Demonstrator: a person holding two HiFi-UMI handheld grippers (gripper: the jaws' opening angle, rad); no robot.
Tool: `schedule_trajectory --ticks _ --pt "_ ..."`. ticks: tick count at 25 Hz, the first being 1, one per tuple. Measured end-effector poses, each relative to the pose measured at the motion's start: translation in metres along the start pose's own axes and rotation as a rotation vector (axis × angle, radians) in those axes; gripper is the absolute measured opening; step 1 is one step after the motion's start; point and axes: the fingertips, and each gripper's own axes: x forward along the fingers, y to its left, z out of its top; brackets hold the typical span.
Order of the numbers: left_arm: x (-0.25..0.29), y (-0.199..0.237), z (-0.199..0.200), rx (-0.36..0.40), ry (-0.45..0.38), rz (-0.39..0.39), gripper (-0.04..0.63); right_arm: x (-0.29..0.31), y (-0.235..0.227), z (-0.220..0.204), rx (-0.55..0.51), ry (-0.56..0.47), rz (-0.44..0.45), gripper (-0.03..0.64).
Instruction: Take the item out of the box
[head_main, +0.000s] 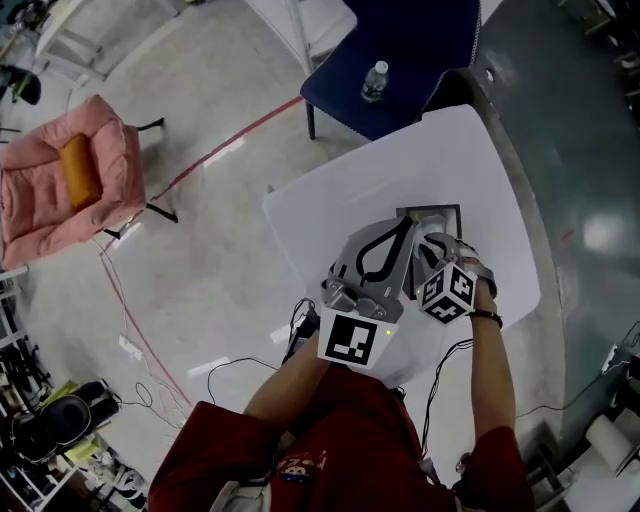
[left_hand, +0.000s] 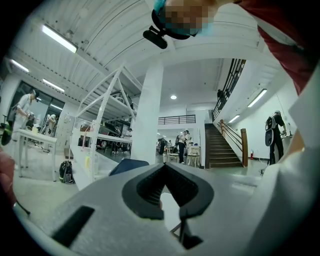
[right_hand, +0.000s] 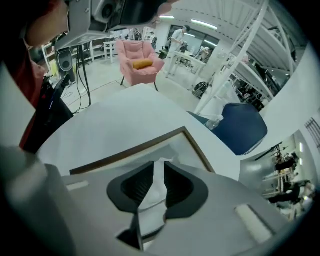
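Note:
A shallow box (head_main: 432, 212) with a brown rim (right_hand: 131, 151) lies on the white table (head_main: 330, 200). In the right gripper view a white crumpled item (right_hand: 158, 186) lies in the box. My right gripper (right_hand: 159, 165) hangs just over the box, open by a narrow gap, and the white item shows between its jaws. In the head view the right gripper (head_main: 432, 245) is at the box's near edge. My left gripper (head_main: 400, 232) is beside it to the left, also at the box's near side. The left gripper (left_hand: 163, 167) points out level over the table, shut, with nothing seen in it.
A dark blue chair (head_main: 400, 50) with a water bottle (head_main: 374, 82) on it stands beyond the table. A pink armchair (head_main: 70, 175) is far left. Cables (head_main: 130, 330) trail on the floor. The table's right edge (head_main: 528, 250) borders a dark floor.

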Motion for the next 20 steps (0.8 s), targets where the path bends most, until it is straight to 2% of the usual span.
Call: schedule_trajectory --ticks 12,20 --pt "-0.005 0.022 -0.011 -0.025 0.002 0.023 0.002 0.029 0.006 -0.009 -0.273 0.155 0.041 0.083" --pt "-0.009 0.038 -0.018 -0.034 0.007 0.041 0.001 0.049 0.012 -0.015 -0.376 0.253 0.093 0.107"
